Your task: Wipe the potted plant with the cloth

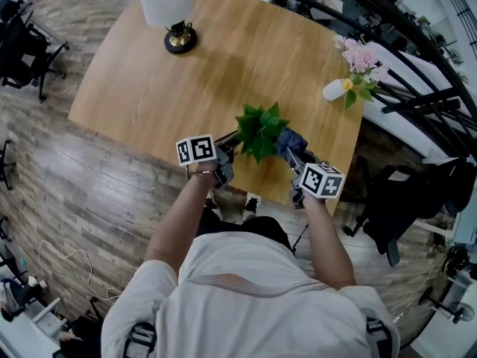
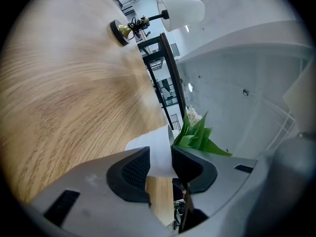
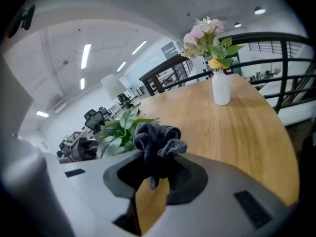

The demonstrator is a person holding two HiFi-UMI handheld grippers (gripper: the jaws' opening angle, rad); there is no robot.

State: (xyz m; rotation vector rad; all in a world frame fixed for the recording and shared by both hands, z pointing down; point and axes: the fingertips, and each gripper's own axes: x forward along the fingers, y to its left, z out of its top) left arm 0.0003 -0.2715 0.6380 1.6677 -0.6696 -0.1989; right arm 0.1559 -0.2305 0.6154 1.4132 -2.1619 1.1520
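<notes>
left gripper view | plant [image 2: 197, 137] in white pot [image 2: 155, 152] | right jaws: cloth [image 3: 155, 144]

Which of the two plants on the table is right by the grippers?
The green leafy potted plant, its white pot clamped in the left gripper. The pink flowers in the white vase stand apart, further right.

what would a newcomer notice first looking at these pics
The leafy green potted plant at the near edge of the wooden table draws the eye, with the left gripper shut on its white pot. Right beside the leaves, the right gripper is shut on a bunched dark cloth. A white-shaded lamp and a vase of pink flowers stand farther back.
</notes>
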